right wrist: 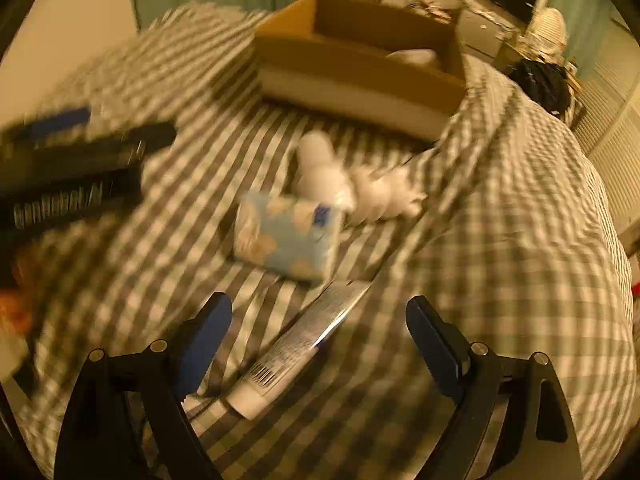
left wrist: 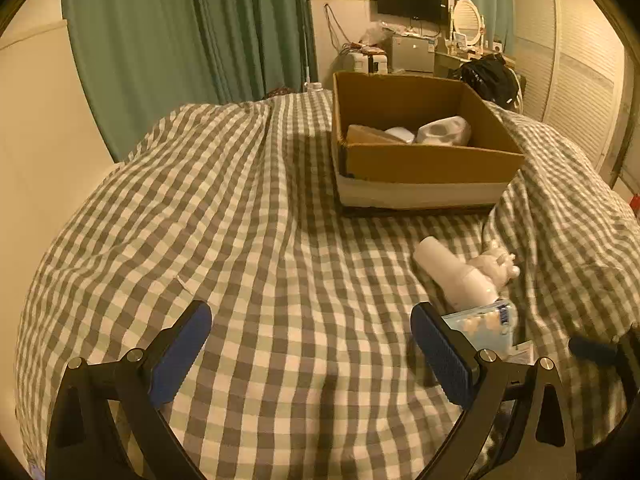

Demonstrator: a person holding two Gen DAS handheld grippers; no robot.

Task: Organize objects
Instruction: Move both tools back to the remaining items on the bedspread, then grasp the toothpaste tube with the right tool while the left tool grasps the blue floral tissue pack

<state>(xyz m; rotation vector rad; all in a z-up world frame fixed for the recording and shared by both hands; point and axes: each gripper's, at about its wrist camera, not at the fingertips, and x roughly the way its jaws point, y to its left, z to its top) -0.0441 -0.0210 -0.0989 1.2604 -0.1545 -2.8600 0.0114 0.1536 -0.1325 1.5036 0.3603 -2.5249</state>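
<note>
The left hand-held gripper hangs over the checked bedcover, its jaws apart and empty. Ahead to its right sits a cardboard box holding white items. The right hand-held gripper, jaws apart, straddles a tube; a blue tissue pack and white bottle lie just ahead.

Matt cardboard box sits on soft checked cloth.
</note>
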